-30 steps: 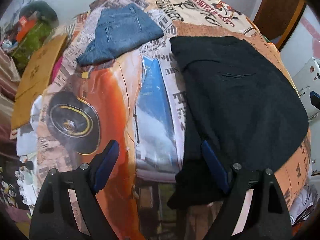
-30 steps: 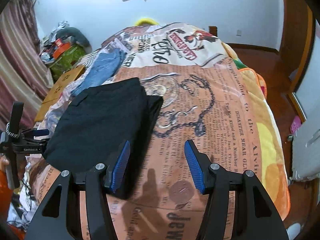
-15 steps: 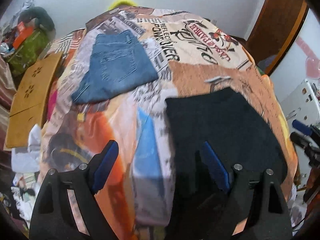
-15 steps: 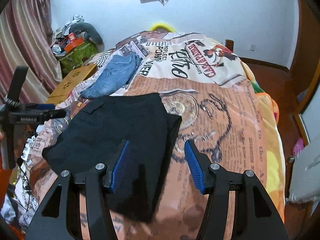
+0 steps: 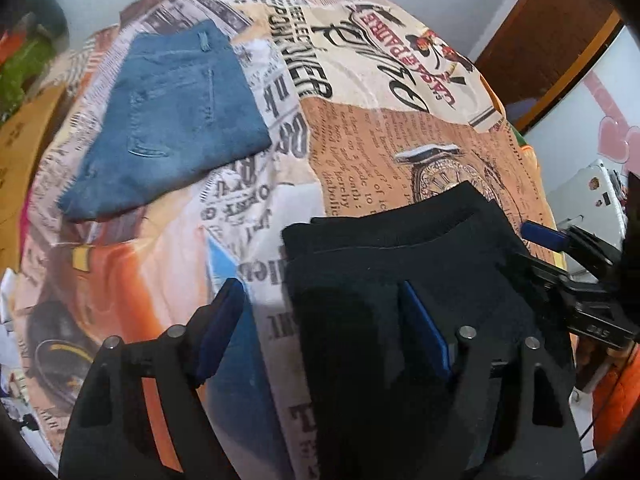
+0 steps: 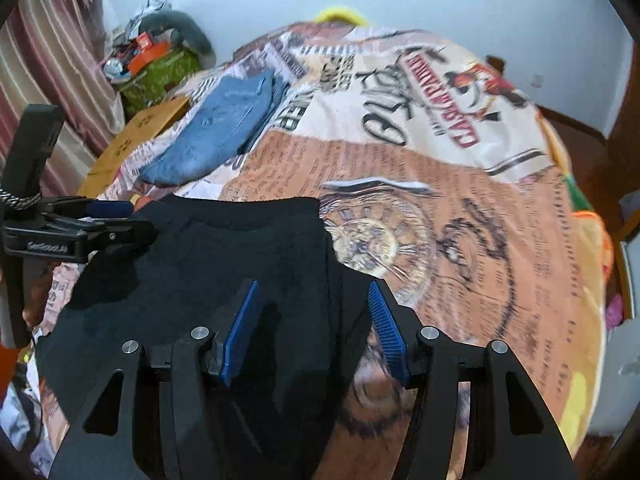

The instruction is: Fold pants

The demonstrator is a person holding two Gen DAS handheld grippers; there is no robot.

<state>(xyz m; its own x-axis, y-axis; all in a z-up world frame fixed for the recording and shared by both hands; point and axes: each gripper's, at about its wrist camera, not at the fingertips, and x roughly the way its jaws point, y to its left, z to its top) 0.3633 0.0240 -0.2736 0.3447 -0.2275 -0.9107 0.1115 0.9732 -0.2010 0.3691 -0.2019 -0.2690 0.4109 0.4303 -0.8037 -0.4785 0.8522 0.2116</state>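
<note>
Black pants (image 5: 400,248) (image 6: 224,256) lie folded on a bed under a printed blanket (image 5: 380,140) (image 6: 460,220). My left gripper (image 5: 318,286) hovers over their left edge with jaws closing. That edge and some bare blanket lie between its fingers, and the pads do not press the cloth. My right gripper (image 6: 313,285) stands half open over the pants' right edge, which lies between its blue pads untouched. Each gripper shows in the other's view: the left gripper (image 6: 108,210) at the pants' far left corner, the right gripper (image 5: 540,234) at the right side.
Folded blue jeans (image 5: 172,120) (image 6: 224,128) lie at the bed's far left. Cardboard (image 6: 132,136) and a green bag of clutter (image 6: 160,68) stand beside the bed on the left, by a striped curtain (image 6: 60,40). A wooden door (image 5: 552,40) and a white appliance (image 5: 592,200) are on the right.
Both grippers have moved forward over the black pants, from the near end towards the middle. The left gripper's fingers stand a little closer together than before.
</note>
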